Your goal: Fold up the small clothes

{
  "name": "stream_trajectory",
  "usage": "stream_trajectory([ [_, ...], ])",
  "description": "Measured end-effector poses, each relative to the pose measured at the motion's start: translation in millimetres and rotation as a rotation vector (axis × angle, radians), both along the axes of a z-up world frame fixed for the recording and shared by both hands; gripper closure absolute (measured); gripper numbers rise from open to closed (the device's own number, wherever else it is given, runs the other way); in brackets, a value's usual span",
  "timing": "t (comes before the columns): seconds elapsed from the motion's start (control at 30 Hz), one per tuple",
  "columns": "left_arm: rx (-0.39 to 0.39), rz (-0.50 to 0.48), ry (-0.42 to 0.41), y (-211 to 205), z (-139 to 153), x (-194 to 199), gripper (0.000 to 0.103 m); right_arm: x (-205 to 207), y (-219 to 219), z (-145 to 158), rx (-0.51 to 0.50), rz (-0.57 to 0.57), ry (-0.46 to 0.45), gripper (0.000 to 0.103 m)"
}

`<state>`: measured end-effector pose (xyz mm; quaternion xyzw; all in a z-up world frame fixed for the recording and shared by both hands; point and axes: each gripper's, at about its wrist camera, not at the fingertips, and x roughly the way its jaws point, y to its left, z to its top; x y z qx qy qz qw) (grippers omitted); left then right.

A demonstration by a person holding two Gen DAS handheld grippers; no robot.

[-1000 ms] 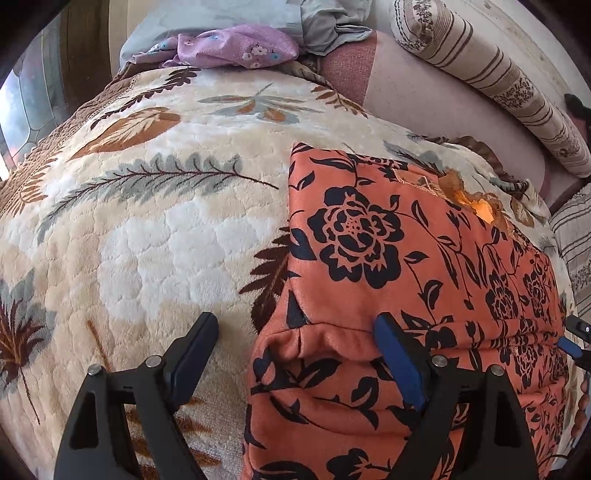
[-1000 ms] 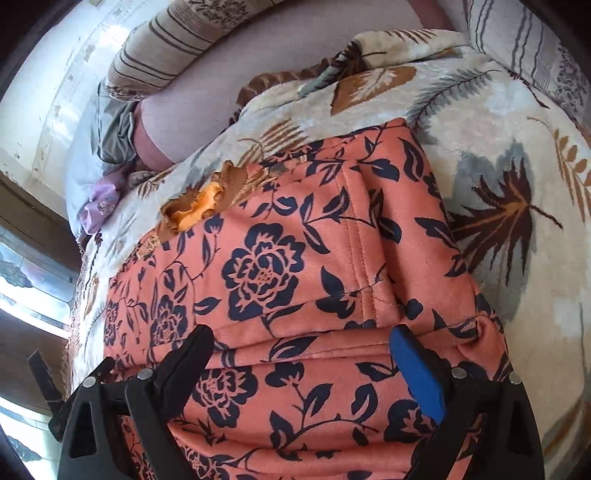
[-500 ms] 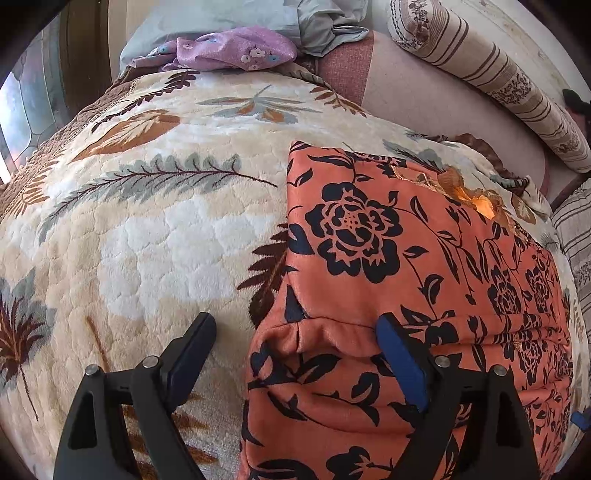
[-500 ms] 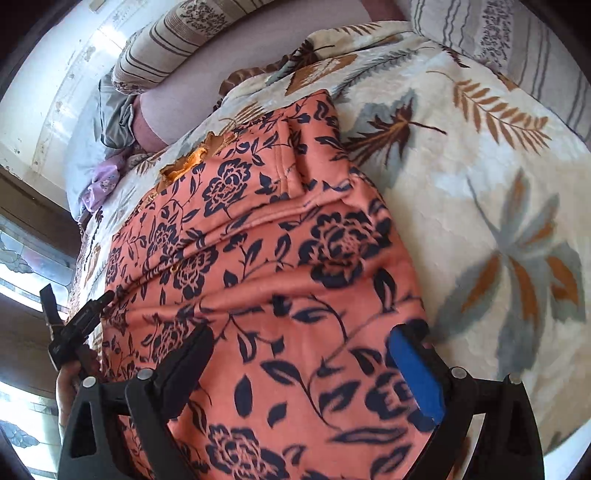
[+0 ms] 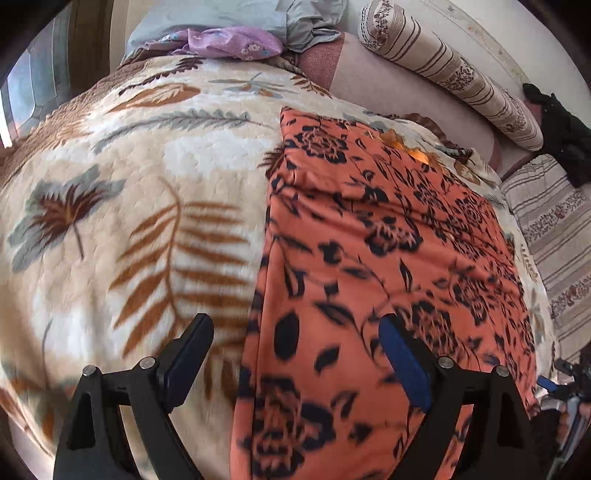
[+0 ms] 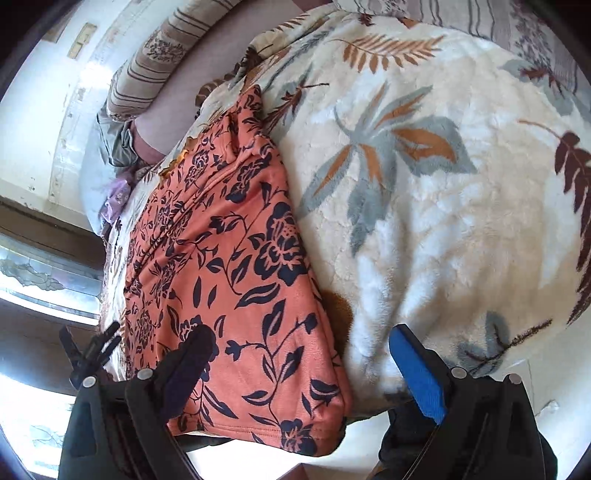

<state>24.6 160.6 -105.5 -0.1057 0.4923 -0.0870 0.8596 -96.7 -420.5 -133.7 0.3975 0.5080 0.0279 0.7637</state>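
Across the right half of the left wrist view: 1 orange floral garment (image 5: 388, 258), lying flat on a leaf-print blanket (image 5: 129, 221), long left edge running down to bottom centre. Same garment at centre left of the right wrist view (image 6: 229, 258), near corner at bottom centre, hanging a little past the blanket's edge.

Left gripper (image 5: 295, 325): jaws spread wide, straddling the garment's left edge, gripping nothing. Right gripper (image 6: 301, 334): likewise wide apart, empty, straddling the near right corner.

Likely step: taking hold of the near edge for another fold. To do it well:
- Lower both grippers evenly and close on the near corners, catching every layer rather than the top one alone.
- Keep the plush blanket out of the pinch, since the pile sits right under the cloth.
- Lift only enough to clear the surface, keep the edge taut between the 2 grips, then carry it toward the far edge at upper centre and match corners before letting go.
- Watch the overhanging corner, apt to droop and skew the fold.

Count: 2 grippers, 1 orange garment, 1 blanket, 1 striped bolster (image 5: 443, 74) at upper right, 1 striped cushion (image 5: 546, 229) at the right edge, 1 purple cloth (image 5: 229, 40) and 1 grey-blue cloth (image 5: 258, 14) at top centre.
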Motion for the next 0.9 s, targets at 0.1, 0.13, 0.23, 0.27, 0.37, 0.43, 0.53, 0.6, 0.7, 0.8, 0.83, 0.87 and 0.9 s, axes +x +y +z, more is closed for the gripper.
stream_trajectory([
  [0.1, -0.011, -0.026, 0.079, 2.7, -4.3, -33.3, 0.012, 3.3, 13.8, 3.2, 0.044, 0.107, -0.028, 0.006],
  [0.13, -0.018, -0.03, 0.086, 2.4, -4.7, -41.8, 0.012, 5.0, 19.2, 1.9, 0.037, 0.133, -0.018, 0.006],
  [0.23, -0.029, -0.022, 0.126, 1.0, -7.6, -56.1, 0.012, 5.7, 26.7, -6.0, 0.053, 0.166, 0.018, 0.021],
  [0.27, -0.039, -0.019, 0.144, 0.6, -9.8, -58.7, 0.012, 6.4, 28.4, -8.7, 0.042, 0.169, 0.029, 0.025],
  [0.37, -0.053, -0.008, 0.211, -0.9, -18.6, -59.1, 0.012, 6.9, 35.0, -13.0, 0.007, 0.191, 0.05, 0.034],
  [0.43, -0.049, -0.005, 0.225, -3.2, -21.4, -60.3, 0.012, 6.0, 36.3, -15.4, -0.005, 0.191, 0.058, 0.035],
  [0.53, -0.044, -0.004, 0.233, -4.9, -22.5, -63.0, 0.014, 4.4, 36.0, -17.0, -0.005, 0.202, 0.068, 0.035],
  [0.6, -0.013, -0.007, 0.247, -3.8, -24.2, -65.5, 0.031, 2.3, 36.9, -17.7, -0.007, 0.206, 0.071, 0.035],
  [0.7, 0.007, -0.013, 0.247, -0.2, -24.2, -71.1, 0.041, -0.3, 38.5, -17.3, -0.019, 0.217, 0.081, 0.035],
  [0.8, 0.04, -0.009, 0.248, 5.6, -25.9, -74.9, 0.062, -2.4, 44.5, -18.0, -0.051, 0.245, 0.103, 0.045],
  [0.83, 0.045, -0.007, 0.245, 7.5, -26.0, -75.9, 0.065, -3.4, 45.3, -18.7, -0.064, 0.246, 0.113, 0.053],
  [0.87, 0.037, -0.005, 0.243, 9.9, -25.9, -76.7, 0.069, -4.7, 44.8, -19.3, -0.069, 0.242, 0.117, 0.056],
  [0.9, 0.03, -0.005, 0.242, 11.1, -25.7, -77.5, 0.07, -5.9, 43.7, -19.7, -0.07, 0.237, 0.122, 0.061],
])
